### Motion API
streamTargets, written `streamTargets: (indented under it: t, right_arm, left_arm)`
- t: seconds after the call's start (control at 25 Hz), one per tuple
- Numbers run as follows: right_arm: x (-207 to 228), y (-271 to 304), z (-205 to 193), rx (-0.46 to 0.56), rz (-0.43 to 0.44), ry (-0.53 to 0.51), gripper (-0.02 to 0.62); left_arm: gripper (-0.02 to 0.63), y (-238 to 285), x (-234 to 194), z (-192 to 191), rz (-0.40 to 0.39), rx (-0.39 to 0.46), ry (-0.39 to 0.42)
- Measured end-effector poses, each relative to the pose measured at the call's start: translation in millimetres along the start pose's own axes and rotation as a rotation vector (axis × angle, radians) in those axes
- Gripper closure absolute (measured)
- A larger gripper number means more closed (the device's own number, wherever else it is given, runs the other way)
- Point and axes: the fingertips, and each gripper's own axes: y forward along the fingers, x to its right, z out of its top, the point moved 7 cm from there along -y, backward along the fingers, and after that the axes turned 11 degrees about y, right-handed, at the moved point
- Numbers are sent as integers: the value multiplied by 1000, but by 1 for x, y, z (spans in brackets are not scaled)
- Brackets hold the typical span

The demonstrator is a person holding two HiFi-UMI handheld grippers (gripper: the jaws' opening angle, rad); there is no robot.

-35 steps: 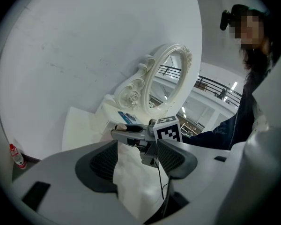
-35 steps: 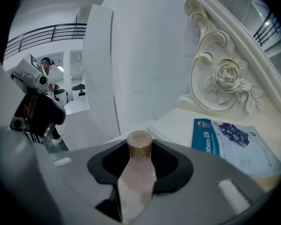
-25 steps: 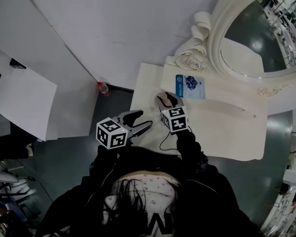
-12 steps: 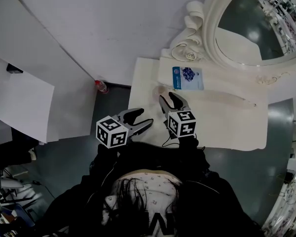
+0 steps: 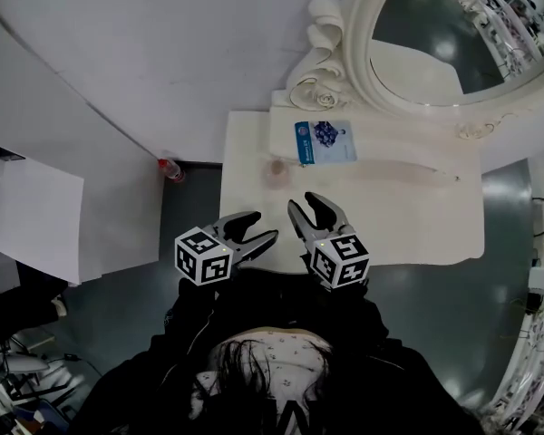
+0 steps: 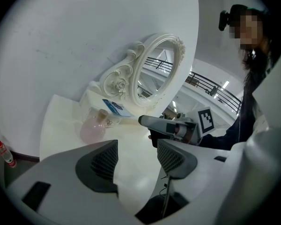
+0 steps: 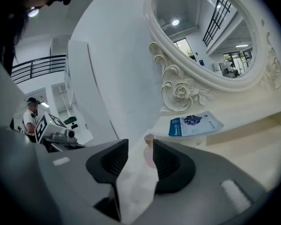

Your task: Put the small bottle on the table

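The small pink bottle (image 5: 275, 170) stands upright on the white dressing table (image 5: 399, 216), near its back left. My right gripper (image 5: 315, 209) is open and empty, a short way in front of the bottle and apart from it. In the right gripper view the bottle (image 7: 148, 153) peeks out beyond the right gripper (image 7: 140, 159), partly hidden by one jaw. My left gripper (image 5: 251, 228) hangs open and empty at the table's front left edge. In the left gripper view the bottle (image 6: 94, 127) lies beyond the left gripper (image 6: 136, 161).
An oval mirror (image 5: 417, 43) in an ornate white frame stands at the back of the table. A blue and white packet (image 5: 325, 141) lies on the raised shelf behind the bottle. On the grey floor to the left stands a red-capped bottle (image 5: 170, 169), with white panels (image 5: 27, 216) beyond.
My right gripper, which was over the bottle a second ago, has drawn back toward the person with its jaws apart. The bottle stays standing on the table. The left gripper has barely moved.
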Motion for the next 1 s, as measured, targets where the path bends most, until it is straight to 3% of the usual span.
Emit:
streamTargets:
  t: [0.32,0.6,1.0]
  right_arm:
    - [-4,-33,-4,20,36,25,432]
    - [-6,-82,4,110,45,25,586]
    - [-6,-175,-13,124,95,13,586]
  left_arm:
    - [344,7,18,11,1,14,34]
    - [344,11,62,25,9,56,88]
    - [348,31,156,-3,-9,77,121]
